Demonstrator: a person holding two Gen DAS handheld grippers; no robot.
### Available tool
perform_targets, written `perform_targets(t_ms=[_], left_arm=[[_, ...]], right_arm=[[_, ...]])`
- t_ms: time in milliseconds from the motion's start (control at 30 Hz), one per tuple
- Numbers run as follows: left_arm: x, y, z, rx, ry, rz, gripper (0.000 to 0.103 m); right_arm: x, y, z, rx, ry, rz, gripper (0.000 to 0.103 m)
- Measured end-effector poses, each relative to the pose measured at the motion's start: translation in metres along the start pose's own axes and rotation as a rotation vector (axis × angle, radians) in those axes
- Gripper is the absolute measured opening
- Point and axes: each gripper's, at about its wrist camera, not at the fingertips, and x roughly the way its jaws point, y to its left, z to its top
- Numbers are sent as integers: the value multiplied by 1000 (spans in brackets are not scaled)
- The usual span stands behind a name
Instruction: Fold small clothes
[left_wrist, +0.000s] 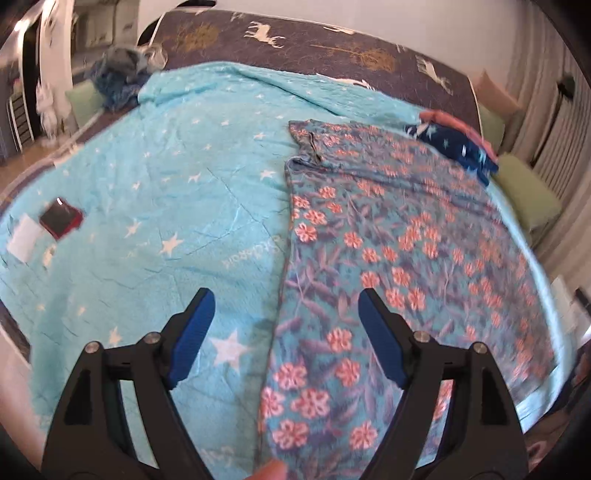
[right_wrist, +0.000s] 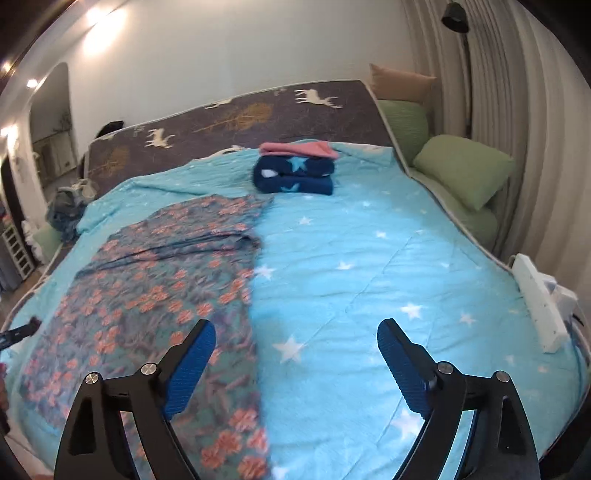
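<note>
Wide bed, turquoise star quilt (right_wrist: 369, 258) spread across. Floral garment (left_wrist: 388, 236) laid flat along 1 side of it, seemingly doubled lengthwise, straight edge running toward the grippers; probably more folds left. At the far end, near the headboard, 2 finished pieces stacked: navy star bundle (right_wrist: 293, 175) with a pink one (right_wrist: 297, 148) on top. Heap of bluish clothes (left_wrist: 118, 74) at the far corner, apparently waiting. Left gripper (left_wrist: 286, 306) spread wide, empty, above the garment's edge. Right gripper (right_wrist: 295, 336) likewise wide, nothing held.

Left gripper (left_wrist: 286, 314) spread above floral garment (left_wrist: 388, 258), slightly blurred, starry blanket (left_wrist: 166, 166)
</note>
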Motion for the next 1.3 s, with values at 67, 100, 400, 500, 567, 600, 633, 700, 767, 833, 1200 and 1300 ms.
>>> perform_targets(t_ms=[67, 100, 400, 500, 567, 600, 633, 700, 767, 833, 1200, 1300], left_arm=[[-4, -7, -7, 8, 0, 23, 88], [-6, -8, -11, 7, -4, 20, 88], [-23, 11, -51, 5, 75, 27, 88], [-25, 23, -64, -19, 107, 21, 88], [-26, 30, -71, -45, 117, 8, 88], [-26, 32, -74, -60, 116, -5, 88], [-27, 32, -76, -72, 113, -20, 88], [-27, 30, -80, -69, 110, -41, 88], [-27, 25, -81, -45, 108, -32, 88], [-29, 21, -82, -27, 100, -72, 87], [-23, 25, -67, -42, 138, -123, 16], [-21, 31, -65, -73, 149, -148, 9]], right_arm=[[-3, -1, -8, 17, 22, 38, 91], [-5, -2, -14, 26, 39, 46, 91], [-23, -23, -64, 94, 132, 98, 86], [-25, -30, -72, 147, 161, 181, 68], [-22, -32, -76, 184, 187, 227, 61], [-19, -33, -78, 201, 203, 241, 59], [-18, -34, -80, 214, 208, 251, 58], [-15, -34, -81, 221, 215, 257, 55], [-14, -32, -81, 215, 228, 270, 54], [-15, -31, -83, 210, 240, 286, 53], [-5, -25, -85, 216, 282, 392, 55], [4, -19, -83, 198, 302, 444, 55]])
